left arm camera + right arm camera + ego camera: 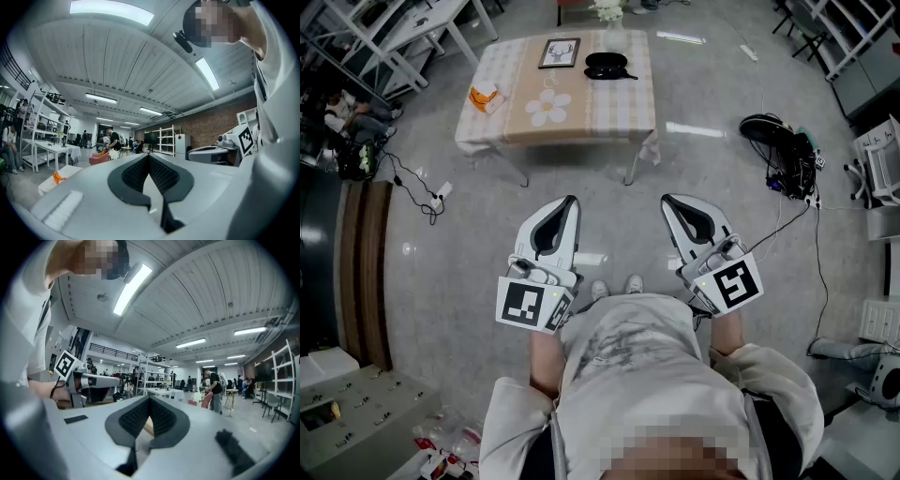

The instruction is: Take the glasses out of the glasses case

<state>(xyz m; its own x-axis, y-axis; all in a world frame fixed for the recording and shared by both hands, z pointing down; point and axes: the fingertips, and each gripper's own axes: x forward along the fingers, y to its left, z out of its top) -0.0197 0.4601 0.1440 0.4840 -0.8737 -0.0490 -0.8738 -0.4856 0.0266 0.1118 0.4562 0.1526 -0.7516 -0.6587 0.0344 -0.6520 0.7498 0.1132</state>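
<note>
At the left edge of the head view a white power strip (441,196) lies on the grey floor (722,225), with a dark cable running up from it. The table (581,117) stands at the upper middle of the frame under a checked cloth. On its left end sits an orange object (485,97), too small to identify. To the right of that comes a white flower shape (548,106) with a yellow centre, and above it a framed picture (560,52).

The black glasses case (607,65) lies on the table's upper right part, just below a vase (612,36) of white flowers. At this size it cannot be told whether it is open or whether glasses are in it. It is well apart from both grippers.

In the lower middle of the frame the left hand-held gripper (571,201) is held level, pointing up the frame toward the table. Its own view shows the ribbed pads meeting at the tip, clenched on nothing. A pair of light shoes (617,286) shows between the grippers. The right hand-held gripper (667,200) is held the same way just to the right, and is likewise clenched and empty. Further right, a black tangle of cables (783,145) rests on the floor.
</note>
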